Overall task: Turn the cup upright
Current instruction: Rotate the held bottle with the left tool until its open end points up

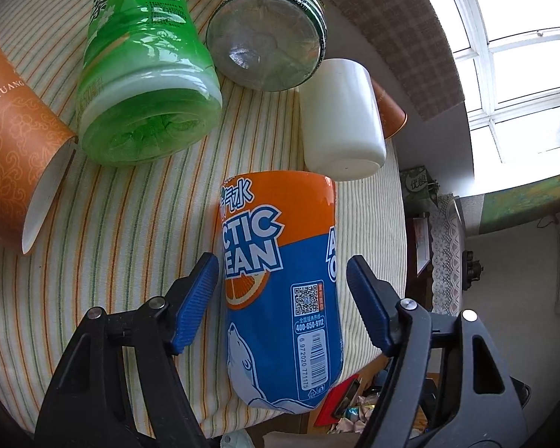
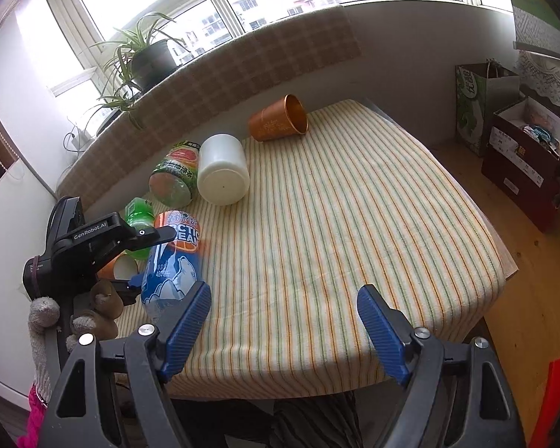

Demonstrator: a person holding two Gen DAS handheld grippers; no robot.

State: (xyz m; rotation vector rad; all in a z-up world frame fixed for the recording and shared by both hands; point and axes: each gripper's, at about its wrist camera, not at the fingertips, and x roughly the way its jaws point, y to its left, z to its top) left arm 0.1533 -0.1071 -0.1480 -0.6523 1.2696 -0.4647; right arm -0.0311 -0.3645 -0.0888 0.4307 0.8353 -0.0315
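Covering the table, striped cloth, bright window behind, left tongs open astride blue-orange bottle, right tongs open.

Cream desk cloth striped green and orange; orange-and-blue cup with white polar bear; plain white cup; translucent green bottle; copper-orange cup, far; blue ribbed pads on black tools.

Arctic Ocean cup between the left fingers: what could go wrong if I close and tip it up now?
The Arctic Ocean cup lies near the table's front edge, so a slip from the open left gripper may send it off. Swinging it up could knock the white cup just beyond it.
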